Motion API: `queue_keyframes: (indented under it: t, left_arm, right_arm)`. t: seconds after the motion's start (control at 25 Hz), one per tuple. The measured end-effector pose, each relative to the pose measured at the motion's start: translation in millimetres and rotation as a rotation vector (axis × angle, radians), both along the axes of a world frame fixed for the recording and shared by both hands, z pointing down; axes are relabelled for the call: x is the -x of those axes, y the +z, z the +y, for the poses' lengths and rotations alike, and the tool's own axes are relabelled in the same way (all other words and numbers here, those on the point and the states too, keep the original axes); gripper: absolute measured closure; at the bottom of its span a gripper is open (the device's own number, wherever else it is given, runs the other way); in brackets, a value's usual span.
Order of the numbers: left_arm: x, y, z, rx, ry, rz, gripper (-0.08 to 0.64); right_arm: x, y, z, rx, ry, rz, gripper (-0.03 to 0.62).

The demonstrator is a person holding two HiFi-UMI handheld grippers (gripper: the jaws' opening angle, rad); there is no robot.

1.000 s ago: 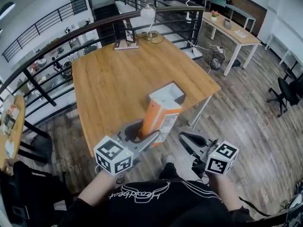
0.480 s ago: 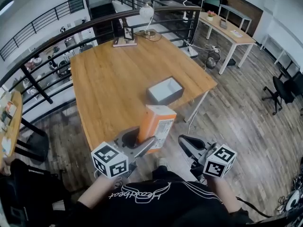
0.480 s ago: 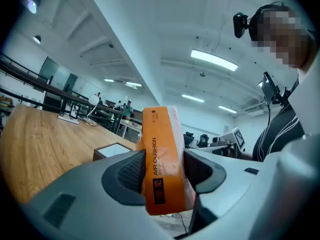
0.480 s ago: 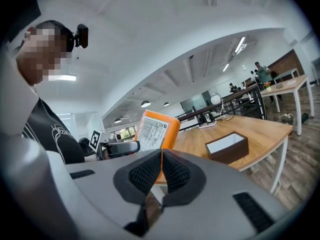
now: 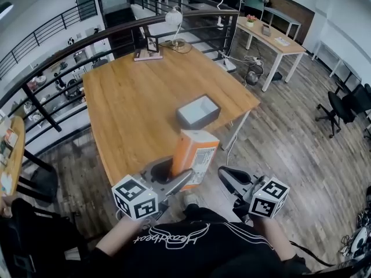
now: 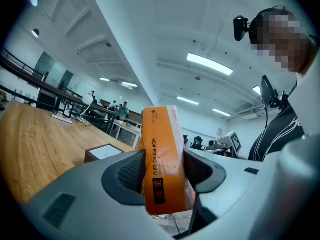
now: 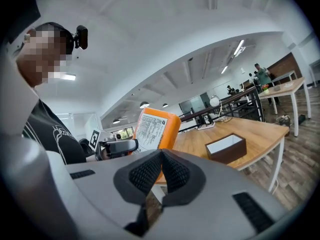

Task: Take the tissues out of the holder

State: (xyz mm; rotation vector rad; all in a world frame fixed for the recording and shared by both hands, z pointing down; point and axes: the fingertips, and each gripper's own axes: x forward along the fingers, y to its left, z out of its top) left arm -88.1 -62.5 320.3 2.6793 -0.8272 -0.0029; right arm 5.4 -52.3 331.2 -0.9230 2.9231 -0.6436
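You are pinching the glossy orange tissue pack [image 5: 194,153] between your left gripper's [image 5: 169,171] ribbed pads, upright over the wooden table's [image 5: 127,97] edge, apart from the dark boxy holder [image 5: 191,122]. Your right gripper's [image 5: 225,174] jaws are pressing together, empty.

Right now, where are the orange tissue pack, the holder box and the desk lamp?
orange tissue pack [image 5: 184,152], head view, its orange side
holder box [image 5: 198,110], head view, its bare inside
desk lamp [image 5: 173,17], head view, its white shade
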Motion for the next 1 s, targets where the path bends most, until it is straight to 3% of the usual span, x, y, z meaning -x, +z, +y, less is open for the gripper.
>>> queue_keyframes:
  t: [1.0]
  left_arm:
    - [-4.9,-1.3,1.8,-0.024,0.015,-0.015,0.327]
  right_arm:
    - [-0.7,3.7,1.6,-0.018,0.018,0.012,0.575]
